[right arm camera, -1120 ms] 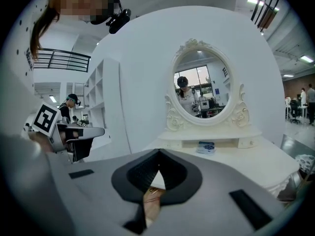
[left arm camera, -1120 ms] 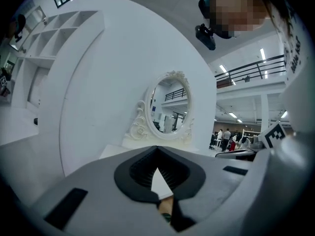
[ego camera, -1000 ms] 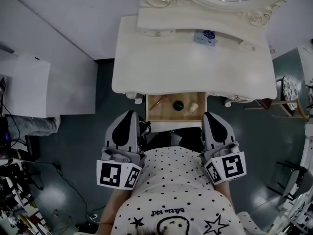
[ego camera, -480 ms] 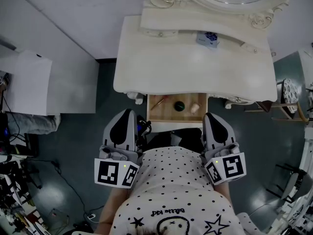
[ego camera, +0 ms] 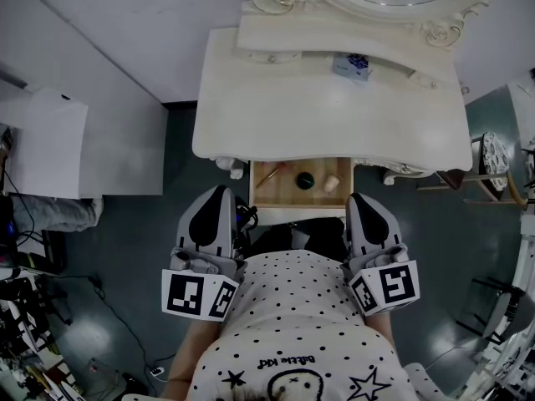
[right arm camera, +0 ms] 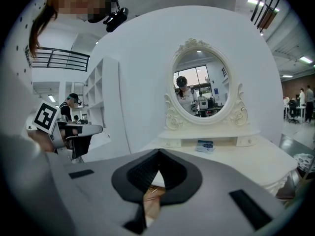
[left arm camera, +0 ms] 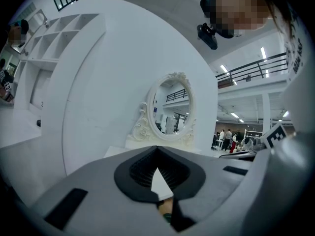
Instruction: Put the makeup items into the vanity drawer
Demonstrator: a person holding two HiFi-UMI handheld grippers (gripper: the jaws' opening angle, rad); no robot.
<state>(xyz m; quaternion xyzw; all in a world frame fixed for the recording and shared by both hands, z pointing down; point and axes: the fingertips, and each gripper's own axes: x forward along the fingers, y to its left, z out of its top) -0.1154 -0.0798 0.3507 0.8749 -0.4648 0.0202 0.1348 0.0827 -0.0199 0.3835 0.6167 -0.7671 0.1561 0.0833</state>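
While the makeup items (ego camera: 305,179) are lying in the open drawer (ego camera: 280,195), the left gripper (ego camera: 219,192) at 7 o'clock and the right gripper (ego camera: 361,196) at 5 o'clock are hovering, fingers (left arm camera: 98,191) closed, holding nothing.

White black-dotted shirt (ego camera: 297,303), grey left tool (ego camera: 219,193), grey right tool (ego camera: 362,199), square-marker cubes (ego camera: 201,297)

Looking down from my head, everything is dim and greyish, the light flat and soft; the pale tabletop (ego camera: 334,115) is brightest, the floor (ego camera: 150,224) murky, the drawer (ego camera: 284,194) the one warm patch; the corners darken. Both gripper views are fisheye, bowed, with black corners; ceiling strip lights (right arm camera: 255,2) glare; my jaws up close are blurred, the mirror (right arm camera: 199,90) sharp.
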